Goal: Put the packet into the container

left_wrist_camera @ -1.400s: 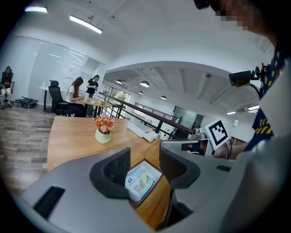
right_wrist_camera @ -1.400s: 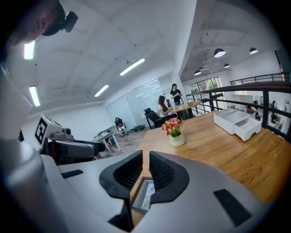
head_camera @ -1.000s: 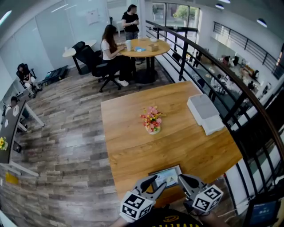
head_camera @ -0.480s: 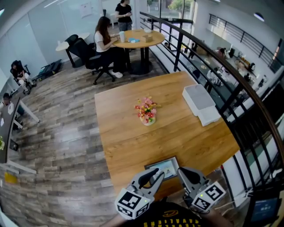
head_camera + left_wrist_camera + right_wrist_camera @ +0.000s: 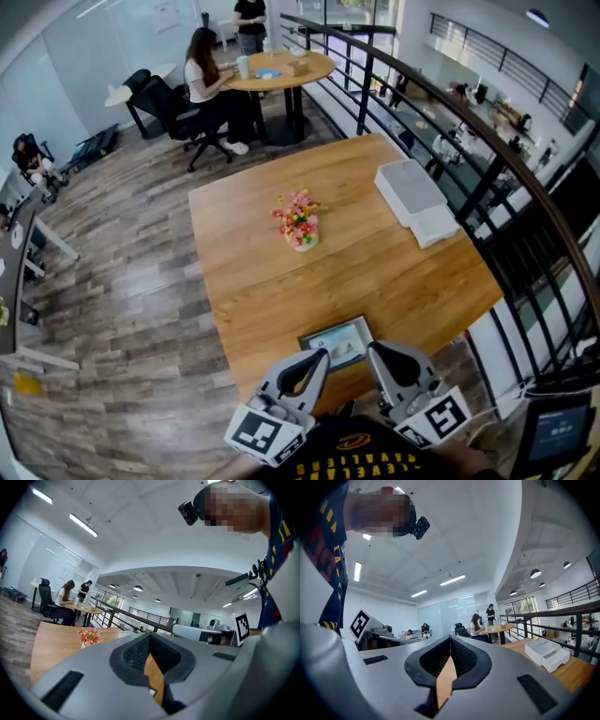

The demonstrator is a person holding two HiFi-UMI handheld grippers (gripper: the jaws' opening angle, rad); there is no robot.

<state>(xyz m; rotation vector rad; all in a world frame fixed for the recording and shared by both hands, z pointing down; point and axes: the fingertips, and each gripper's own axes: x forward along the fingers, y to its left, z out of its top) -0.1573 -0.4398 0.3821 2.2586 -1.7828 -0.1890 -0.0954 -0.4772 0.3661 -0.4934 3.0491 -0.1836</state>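
Note:
The packet, flat with a dark rim and a light picture, lies on the wooden table near its front edge. The white container sits at the table's far right with a white lid beside it; it also shows in the right gripper view. My left gripper hangs just in front of the packet's left corner; its jaws have just been closing and now meet with nothing between them. My right gripper is by the packet's right corner, shut and empty.
A small pot of flowers stands mid-table. A black railing runs along the table's right side with a drop beyond it. Two people are at a round table far behind, and more people sit at the far left.
The left gripper's jaws went from wide open to shut. Both grippers lifted and drew back from the packet, which stays flat on the table. The head view tipped, shifting the table up and left.

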